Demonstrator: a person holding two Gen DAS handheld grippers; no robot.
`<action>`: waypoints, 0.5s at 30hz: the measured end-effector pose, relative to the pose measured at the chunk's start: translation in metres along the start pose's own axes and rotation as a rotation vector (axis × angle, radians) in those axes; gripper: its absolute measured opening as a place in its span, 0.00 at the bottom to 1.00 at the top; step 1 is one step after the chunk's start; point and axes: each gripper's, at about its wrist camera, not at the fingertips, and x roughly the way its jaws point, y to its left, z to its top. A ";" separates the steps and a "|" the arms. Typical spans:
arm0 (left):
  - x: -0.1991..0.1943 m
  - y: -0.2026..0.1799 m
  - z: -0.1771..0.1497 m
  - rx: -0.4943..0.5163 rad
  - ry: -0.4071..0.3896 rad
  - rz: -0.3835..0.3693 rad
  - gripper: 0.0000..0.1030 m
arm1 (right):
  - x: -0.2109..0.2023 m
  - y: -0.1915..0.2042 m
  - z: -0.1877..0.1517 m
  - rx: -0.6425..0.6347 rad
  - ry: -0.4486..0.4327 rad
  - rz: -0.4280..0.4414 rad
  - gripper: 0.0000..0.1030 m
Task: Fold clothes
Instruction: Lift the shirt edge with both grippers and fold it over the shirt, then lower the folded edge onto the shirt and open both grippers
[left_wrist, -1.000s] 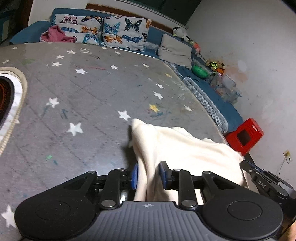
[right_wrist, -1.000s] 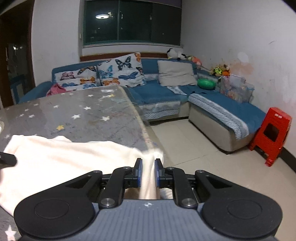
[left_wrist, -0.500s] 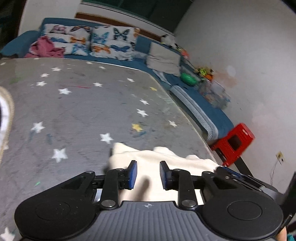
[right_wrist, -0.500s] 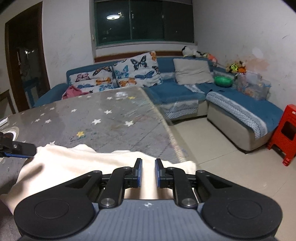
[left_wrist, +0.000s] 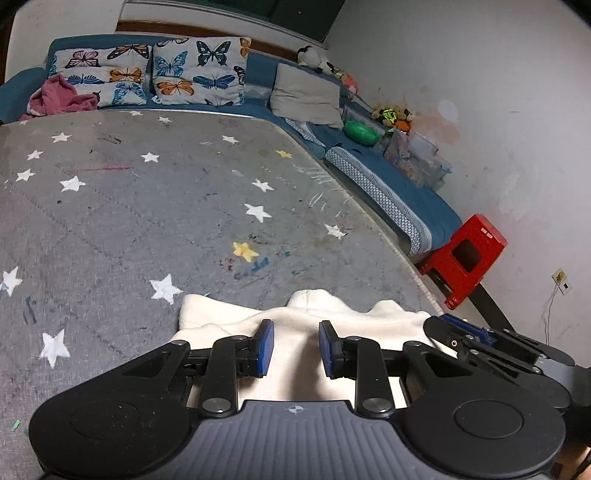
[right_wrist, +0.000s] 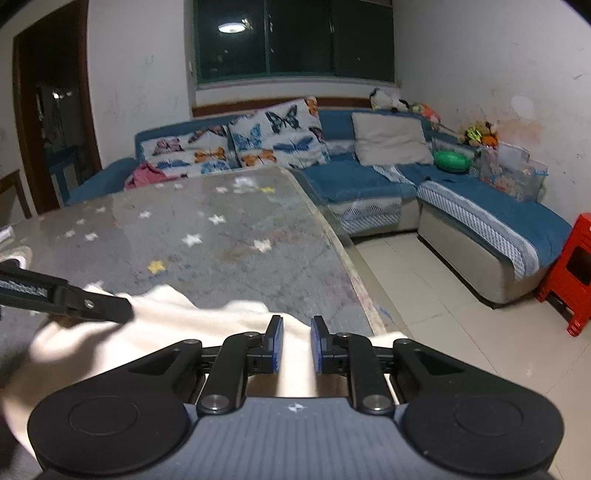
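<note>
I am working on a soft cream-white fleece garment (left_wrist: 332, 321) that lies bunched at the near corner of the grey star-patterned worktop (left_wrist: 155, 206), close to its right edge.

My left tool (left_wrist: 296, 347) hangs over the left part of the garment. Its blue pads (left_wrist: 266, 347) stand apart, and cloth shows in the gap, but I do not see the pads pressing on it. So I think this tool is loose, not gripping.

My right tool (right_wrist: 296, 343) is over the right part of the garment, near the worktop's edge. Its pads are close together and its jaws are opening. Cloth sits between them, but there is a thin gap on each side, so I think it holds nothing.

I think I am between folds: the garment is down and lumpy, not flat and neat.

Next I think I need to pick a new edge on each side of the garment, close both tools on it, and lift and lay it over evenly. The fleece is thick and floppy, so it may slip or bunch.

The red plastic stool (left_wrist: 467, 254) stands on the floor, well away from the garment.
</note>
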 end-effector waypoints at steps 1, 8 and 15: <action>0.000 -0.002 0.000 0.009 -0.005 -0.003 0.27 | -0.003 0.002 0.001 -0.004 -0.011 0.010 0.17; 0.010 -0.016 -0.003 0.090 -0.009 0.004 0.29 | 0.011 0.024 0.003 -0.066 0.017 0.052 0.23; 0.010 -0.018 -0.002 0.103 -0.016 0.016 0.30 | 0.006 0.022 0.004 -0.057 0.009 0.049 0.25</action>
